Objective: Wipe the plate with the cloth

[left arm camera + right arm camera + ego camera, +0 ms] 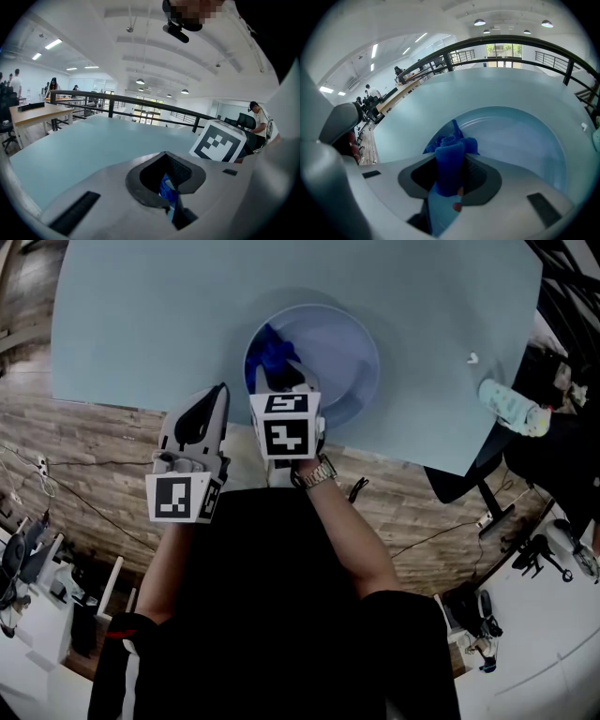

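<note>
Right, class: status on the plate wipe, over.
Right gripper shut on cloth, at the plate's left side. Left gripper shut, empty, beside the plate at the table edge. Nothing in the way.

Bright even light from ceiling lamps (140,81), faint shadows, heavy fisheye bending, dark vignetted corners, close foreground soft.
</note>
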A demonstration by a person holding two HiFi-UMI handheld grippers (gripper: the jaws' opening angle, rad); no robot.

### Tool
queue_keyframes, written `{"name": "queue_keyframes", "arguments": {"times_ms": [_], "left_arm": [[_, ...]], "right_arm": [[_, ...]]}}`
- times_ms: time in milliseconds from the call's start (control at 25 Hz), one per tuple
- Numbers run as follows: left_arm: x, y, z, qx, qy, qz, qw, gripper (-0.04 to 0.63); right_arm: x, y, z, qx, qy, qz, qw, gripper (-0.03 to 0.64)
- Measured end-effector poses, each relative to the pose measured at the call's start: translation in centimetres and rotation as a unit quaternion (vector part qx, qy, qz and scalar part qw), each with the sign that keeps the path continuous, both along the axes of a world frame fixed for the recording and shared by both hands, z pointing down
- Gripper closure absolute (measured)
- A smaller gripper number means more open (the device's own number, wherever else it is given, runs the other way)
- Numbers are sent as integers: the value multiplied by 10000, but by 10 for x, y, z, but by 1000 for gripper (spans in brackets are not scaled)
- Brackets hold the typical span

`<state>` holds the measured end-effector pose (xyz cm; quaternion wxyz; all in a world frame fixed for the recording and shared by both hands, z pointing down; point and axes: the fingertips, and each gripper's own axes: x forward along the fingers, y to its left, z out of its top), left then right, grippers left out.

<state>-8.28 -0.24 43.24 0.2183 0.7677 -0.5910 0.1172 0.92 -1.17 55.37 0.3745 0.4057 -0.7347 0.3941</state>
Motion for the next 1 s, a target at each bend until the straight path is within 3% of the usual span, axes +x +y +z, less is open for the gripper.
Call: {"name": "queue_keyframes", "arguments": {"times_ms": [1000], "left_arm": [[42,5,-2,58,-3,349,9994,595]], "right_arm": [[55,5,1,13,168,394,9991,499]]}}
